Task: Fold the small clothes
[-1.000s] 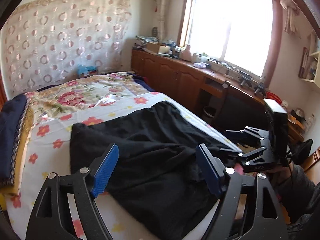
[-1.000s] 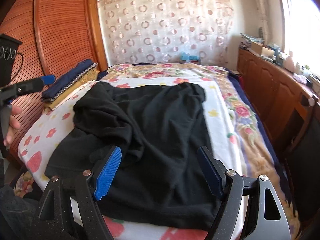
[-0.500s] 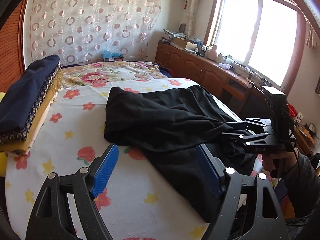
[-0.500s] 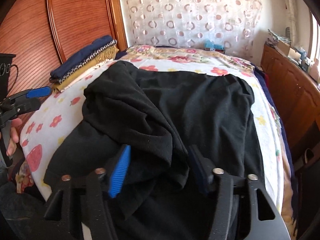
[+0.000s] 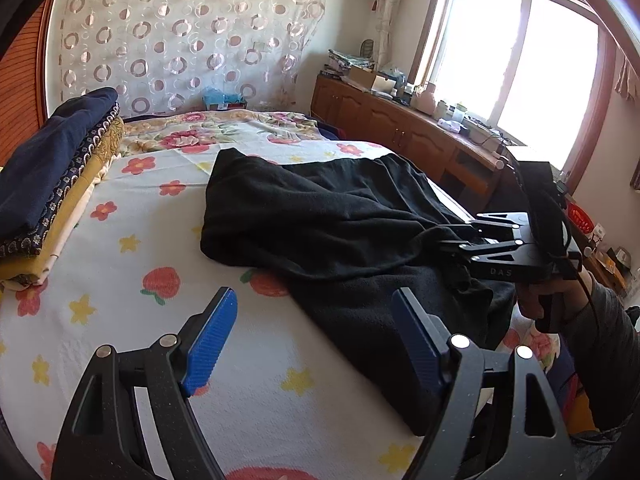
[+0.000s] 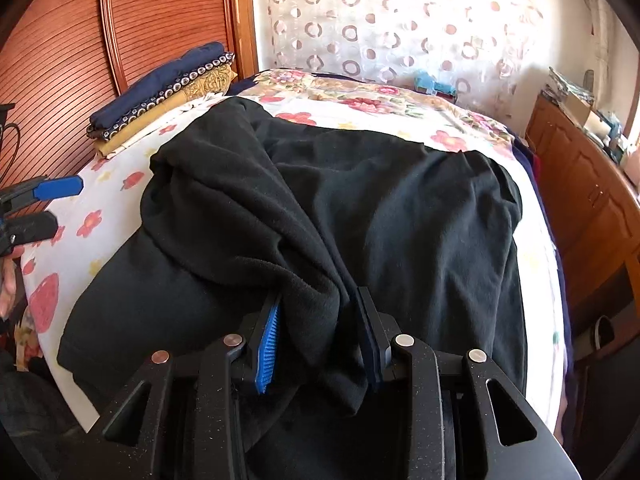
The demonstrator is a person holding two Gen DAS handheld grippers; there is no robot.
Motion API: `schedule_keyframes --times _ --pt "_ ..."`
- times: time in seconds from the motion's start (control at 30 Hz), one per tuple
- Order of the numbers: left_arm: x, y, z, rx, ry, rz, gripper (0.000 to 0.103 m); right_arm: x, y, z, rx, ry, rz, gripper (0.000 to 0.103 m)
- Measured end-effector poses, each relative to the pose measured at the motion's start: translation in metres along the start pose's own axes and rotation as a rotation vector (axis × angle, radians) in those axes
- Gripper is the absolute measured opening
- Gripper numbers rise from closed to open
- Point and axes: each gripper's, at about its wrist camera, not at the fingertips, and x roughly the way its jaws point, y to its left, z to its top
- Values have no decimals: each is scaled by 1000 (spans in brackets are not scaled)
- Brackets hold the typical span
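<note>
The right gripper [image 6: 318,334] has just been closing and now pinches a near bunch of the black garment [image 6: 360,208], which stretches far up the bed [image 5: 132,264], while the left gripper [image 5: 314,334] waits wide open and empty at its left.

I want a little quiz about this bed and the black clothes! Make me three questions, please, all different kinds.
1. True or false: the left gripper is pinching the black garment.
2. Which gripper has black cloth bunched between its jaws? A) left B) right C) both
3. Fill in: the folded stack of clothes lies on the ____, apart from the black garment.

Key
1. False. Its jaws stand wide, with only flowered sheet between them.
2. B. Its jaws have just been closing on a fold.
3. bed
</note>
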Motion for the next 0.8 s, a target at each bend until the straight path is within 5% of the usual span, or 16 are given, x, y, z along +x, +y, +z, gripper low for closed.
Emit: schedule_keyframes --times 0.07,0.1,0.13,0.47,0.63,0.8 --pt "1 0 -2 -1 4 -1 80 4 3 2 -18 18 16 26" --pt "1 -1 -2 0 5 -1 80 4 7 2 -35 18 36 10" --pt "1 -1 -2 0 5 -1 80 1 11 2 -53 2 36 8" --pt "-6 -4 -1 0 -17 1 80 -76 28 4 -42 -213 95 6" --pt "-10 -9 0 6 -29 -12 80 -110 23 -10 -45 -277 23 6" --pt "-9 -16 2 20 -35 -24 80 -119 -2 -37 21 -237 -52 6"
